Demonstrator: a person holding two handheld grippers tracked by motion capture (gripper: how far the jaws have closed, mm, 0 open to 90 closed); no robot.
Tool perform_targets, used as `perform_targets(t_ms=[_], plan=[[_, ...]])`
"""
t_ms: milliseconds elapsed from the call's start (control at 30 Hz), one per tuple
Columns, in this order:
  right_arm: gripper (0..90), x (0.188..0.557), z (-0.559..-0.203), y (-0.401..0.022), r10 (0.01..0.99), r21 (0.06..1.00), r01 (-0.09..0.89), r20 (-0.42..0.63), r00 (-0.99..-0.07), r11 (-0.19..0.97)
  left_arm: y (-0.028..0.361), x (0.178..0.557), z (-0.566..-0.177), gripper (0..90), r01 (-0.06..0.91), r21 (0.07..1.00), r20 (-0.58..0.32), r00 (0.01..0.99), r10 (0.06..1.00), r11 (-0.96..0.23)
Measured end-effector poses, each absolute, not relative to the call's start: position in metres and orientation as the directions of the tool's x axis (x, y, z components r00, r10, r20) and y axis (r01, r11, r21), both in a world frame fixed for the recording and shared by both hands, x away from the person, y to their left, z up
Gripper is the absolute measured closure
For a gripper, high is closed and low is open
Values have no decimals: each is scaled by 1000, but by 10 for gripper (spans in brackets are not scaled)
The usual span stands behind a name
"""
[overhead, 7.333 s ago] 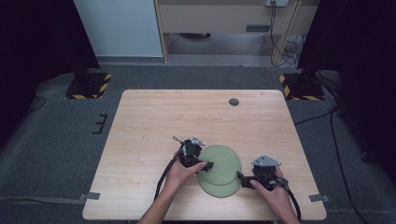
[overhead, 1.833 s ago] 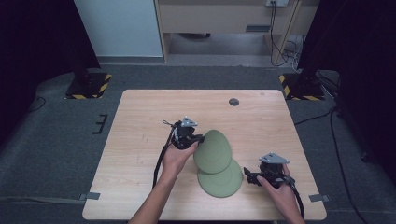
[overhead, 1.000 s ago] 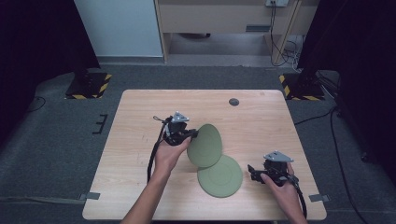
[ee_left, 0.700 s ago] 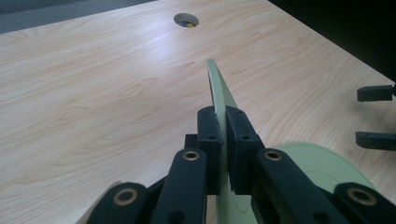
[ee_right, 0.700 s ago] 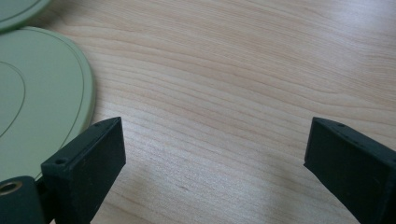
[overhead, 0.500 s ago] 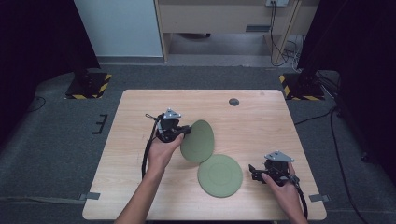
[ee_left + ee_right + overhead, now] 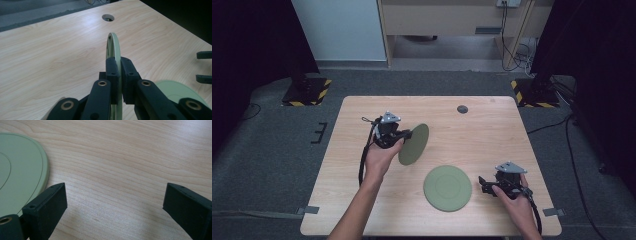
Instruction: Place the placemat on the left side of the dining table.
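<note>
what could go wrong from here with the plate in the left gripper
1. The left gripper pinches the lifted plate only at its rim, on edge, so it could pivot or slip out.
2. The plate is tilted above the table; a drop could send it rolling.
3. The flat plate lies near, beside the open right gripper; lowering carelessly could knock it.

Green plate (image 7: 414, 144) tilted on edge above table, second green plate (image 7: 447, 188) lying flat

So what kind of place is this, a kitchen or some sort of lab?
Most likely a lab or recording workspace, not a kitchen: a bare wooden table stands on grey carpet, yellow-and-black striped stand bases flank it, and cables trail by the far wall.
</note>
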State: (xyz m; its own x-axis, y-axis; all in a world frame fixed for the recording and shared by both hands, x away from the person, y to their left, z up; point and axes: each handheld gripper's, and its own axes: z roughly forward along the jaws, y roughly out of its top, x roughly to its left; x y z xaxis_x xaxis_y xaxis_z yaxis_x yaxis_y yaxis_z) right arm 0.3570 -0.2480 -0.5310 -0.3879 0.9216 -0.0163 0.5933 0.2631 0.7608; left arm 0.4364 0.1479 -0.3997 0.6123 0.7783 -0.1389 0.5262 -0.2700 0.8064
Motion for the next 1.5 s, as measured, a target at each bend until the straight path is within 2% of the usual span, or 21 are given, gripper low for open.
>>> perform_targets(t_ms=[600,1500], plan=[[54,358,-532,-248,922,758,595,-22,-386,267,194,443,-394,857,546,814,-155,535,830,-200],[54,357,-533,-246,918,754,595,-26,-396,278,203,449,-391,857,551,813,-145,504,851,-188]])
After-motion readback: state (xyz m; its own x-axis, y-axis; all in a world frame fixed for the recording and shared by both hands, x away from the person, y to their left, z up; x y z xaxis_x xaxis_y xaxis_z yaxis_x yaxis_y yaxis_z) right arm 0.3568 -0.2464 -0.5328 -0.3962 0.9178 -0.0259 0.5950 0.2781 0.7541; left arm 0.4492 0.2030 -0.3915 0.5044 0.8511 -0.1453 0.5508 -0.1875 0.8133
